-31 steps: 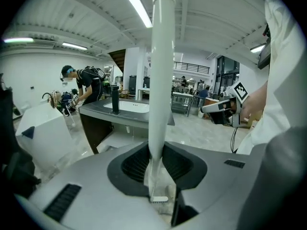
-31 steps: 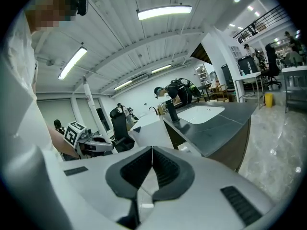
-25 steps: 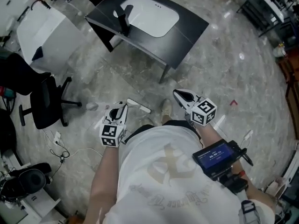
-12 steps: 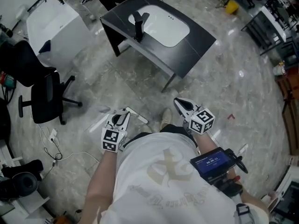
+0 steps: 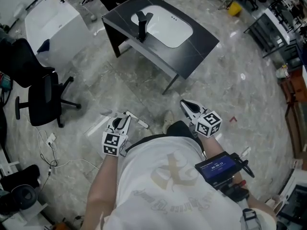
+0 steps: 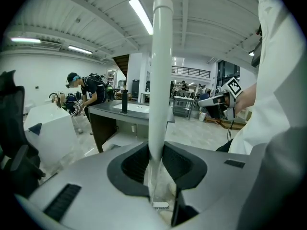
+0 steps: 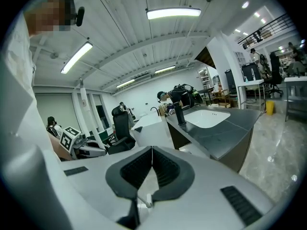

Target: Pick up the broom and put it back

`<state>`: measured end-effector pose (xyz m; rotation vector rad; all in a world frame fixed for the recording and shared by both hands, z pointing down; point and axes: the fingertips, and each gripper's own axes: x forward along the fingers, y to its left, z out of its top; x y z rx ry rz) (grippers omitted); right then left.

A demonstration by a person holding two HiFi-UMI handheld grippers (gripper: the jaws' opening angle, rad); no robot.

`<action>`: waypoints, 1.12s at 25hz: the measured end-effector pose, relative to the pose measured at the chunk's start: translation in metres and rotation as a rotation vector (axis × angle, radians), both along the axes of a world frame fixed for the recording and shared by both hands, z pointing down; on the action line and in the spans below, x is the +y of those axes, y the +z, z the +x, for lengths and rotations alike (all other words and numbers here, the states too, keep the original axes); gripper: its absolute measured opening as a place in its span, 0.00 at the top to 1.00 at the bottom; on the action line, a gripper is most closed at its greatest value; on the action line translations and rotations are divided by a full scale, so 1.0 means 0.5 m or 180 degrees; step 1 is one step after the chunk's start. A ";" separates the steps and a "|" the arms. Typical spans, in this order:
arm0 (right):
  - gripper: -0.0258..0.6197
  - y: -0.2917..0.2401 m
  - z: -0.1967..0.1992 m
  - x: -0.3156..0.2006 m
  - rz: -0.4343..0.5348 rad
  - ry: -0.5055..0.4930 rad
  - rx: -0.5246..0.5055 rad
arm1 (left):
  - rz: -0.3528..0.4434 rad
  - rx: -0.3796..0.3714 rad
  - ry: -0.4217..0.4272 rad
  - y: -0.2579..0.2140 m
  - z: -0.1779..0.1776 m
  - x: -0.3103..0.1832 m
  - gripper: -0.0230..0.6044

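Digits on the wrist screen [image 5: 217,167] cannot be read; the broom's white handle [image 6: 160,75] is held upright, clamped in the left claw [image 6: 156,150], on the near side of the dark desk [image 5: 201,47]; the right claw [image 7: 151,162] is pressed together, empty; the grip is unchanged from a second ago.

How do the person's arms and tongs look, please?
The left tongs and right tongs are light grey with black pads, and each carries a white cube with black square markers. The shirt is white and short-sleeved. A black device with a blue screen sits on the right forearm.
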<state>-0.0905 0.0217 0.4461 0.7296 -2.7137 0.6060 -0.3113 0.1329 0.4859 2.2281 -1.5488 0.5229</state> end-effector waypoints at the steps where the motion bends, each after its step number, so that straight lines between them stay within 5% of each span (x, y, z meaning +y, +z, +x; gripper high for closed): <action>1: 0.93 0.001 0.003 0.000 -0.0002 0.0018 0.0003 | -0.0006 -0.0002 0.0001 0.003 0.001 0.000 0.81; 28: 0.93 0.024 0.094 -0.077 -0.0054 0.0388 -0.0030 | -0.0368 -0.0349 0.0455 0.091 0.085 -0.096 0.82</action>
